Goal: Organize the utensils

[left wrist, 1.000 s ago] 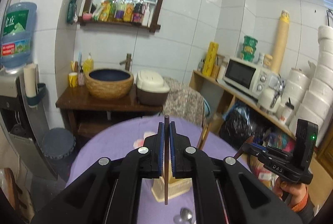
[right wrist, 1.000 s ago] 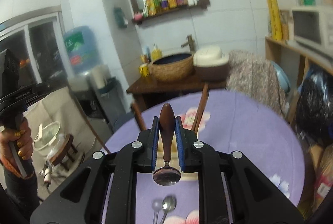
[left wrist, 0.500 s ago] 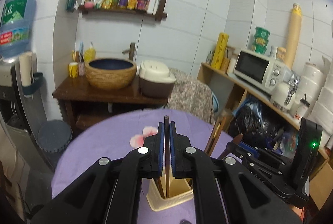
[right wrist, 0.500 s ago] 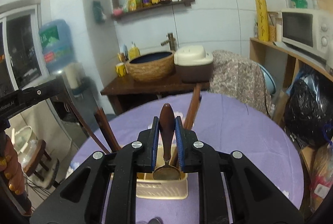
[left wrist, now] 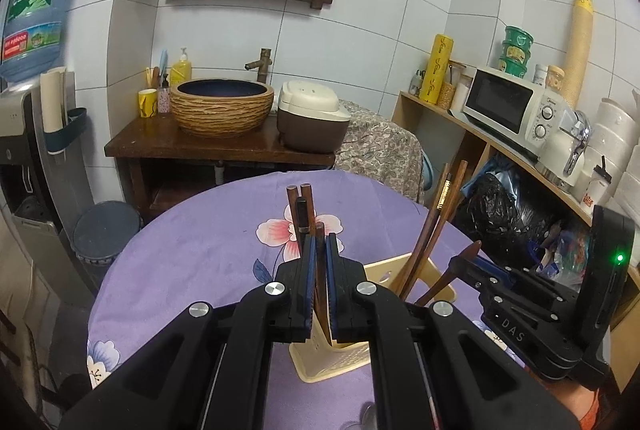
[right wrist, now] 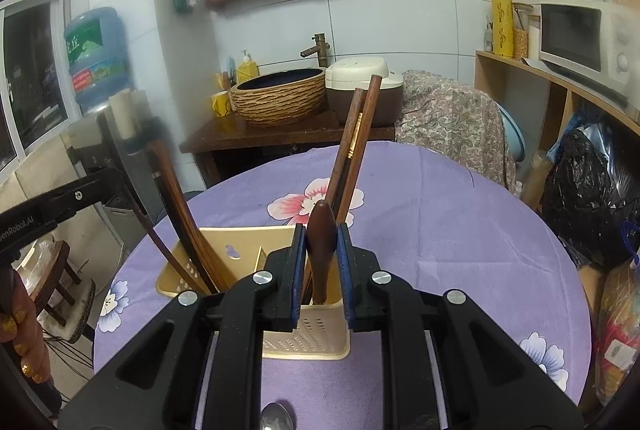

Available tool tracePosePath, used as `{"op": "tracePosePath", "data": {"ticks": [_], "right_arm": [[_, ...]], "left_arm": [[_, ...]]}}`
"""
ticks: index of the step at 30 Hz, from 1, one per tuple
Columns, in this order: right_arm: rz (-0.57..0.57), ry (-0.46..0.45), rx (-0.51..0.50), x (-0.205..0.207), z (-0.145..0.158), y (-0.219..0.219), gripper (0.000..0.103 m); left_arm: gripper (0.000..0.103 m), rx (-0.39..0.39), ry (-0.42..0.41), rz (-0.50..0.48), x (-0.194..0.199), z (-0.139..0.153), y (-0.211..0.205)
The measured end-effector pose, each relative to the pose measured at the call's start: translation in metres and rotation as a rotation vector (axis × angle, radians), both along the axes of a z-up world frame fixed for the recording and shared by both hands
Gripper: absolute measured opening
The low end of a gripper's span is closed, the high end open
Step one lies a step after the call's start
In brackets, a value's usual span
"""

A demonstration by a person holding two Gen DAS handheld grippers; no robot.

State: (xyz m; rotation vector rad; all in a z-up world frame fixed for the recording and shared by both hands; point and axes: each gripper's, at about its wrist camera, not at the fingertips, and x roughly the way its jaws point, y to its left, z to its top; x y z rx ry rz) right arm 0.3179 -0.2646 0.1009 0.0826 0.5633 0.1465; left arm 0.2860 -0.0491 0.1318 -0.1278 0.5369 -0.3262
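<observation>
A cream utensil holder (left wrist: 340,354) (right wrist: 224,250) stands on the purple flowered tablecloth (left wrist: 192,250). My left gripper (left wrist: 319,250) is shut on a dark wooden chopstick (left wrist: 320,270), its lower end inside the holder's left part beside other chopsticks (left wrist: 298,214). My right gripper (right wrist: 321,242) is shut on a wooden-handled spoon (right wrist: 321,230), bowl end down in the holder's right compartment. More chopsticks (right wrist: 352,150) lean in the holder. The right gripper also shows in the left wrist view (left wrist: 464,264).
A metal spoon (right wrist: 276,418) lies on the cloth in front of the holder. Behind the table are a wooden stand with a woven basin (left wrist: 222,106) and rice cooker (left wrist: 312,122), and a shelf with a microwave (left wrist: 508,106) at right.
Both grippers have come down and forward over the holder. The chopstick and the spoon have gone lower into its compartments. Both stay gripped.
</observation>
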Motion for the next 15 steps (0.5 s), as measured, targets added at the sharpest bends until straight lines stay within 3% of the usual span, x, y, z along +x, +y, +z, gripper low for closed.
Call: {"op": "tracePosePath", "data": {"ticks": [2, 3, 4, 5, 7, 9, 11, 15], "right_arm": [[-0.003, -0.016, 0.005, -0.003, 0.001, -0.003, 0.023], [-0.004, -0.026, 0.007, -0.005, 0.001, -0.004, 0.036], [-0.009, -0.039, 0.01, -0.008, 0.002, -0.006, 0.046], [-0.022, -0.059, 0.009, -0.013, 0.004, -0.008, 0.062], [-0.026, -0.09, -0.002, -0.027, 0.008, -0.01, 0.065], [-0.019, -0.106, -0.003, -0.039, 0.01, -0.013, 0.079], [-0.02, -0.126, 0.003, -0.057, 0.009, -0.015, 0.085], [-0.011, -0.089, -0.034, -0.087, -0.007, -0.012, 0.087]], "left_arm": [[0.014, -0.01, 0.003, -0.007, -0.002, 0.0, 0.002], [0.032, -0.015, 0.003, -0.003, -0.004, -0.001, 0.005], [0.043, -0.021, -0.002, 0.001, -0.008, -0.001, 0.008], [0.059, -0.03, -0.01, 0.004, -0.012, -0.001, 0.01], [0.066, -0.054, -0.038, -0.005, -0.028, -0.001, 0.019], [0.076, -0.061, -0.054, -0.02, -0.044, -0.005, 0.023], [0.085, -0.057, -0.069, -0.003, -0.063, -0.014, 0.03], [0.092, -0.018, -0.029, 0.05, -0.086, -0.046, 0.037]]}}
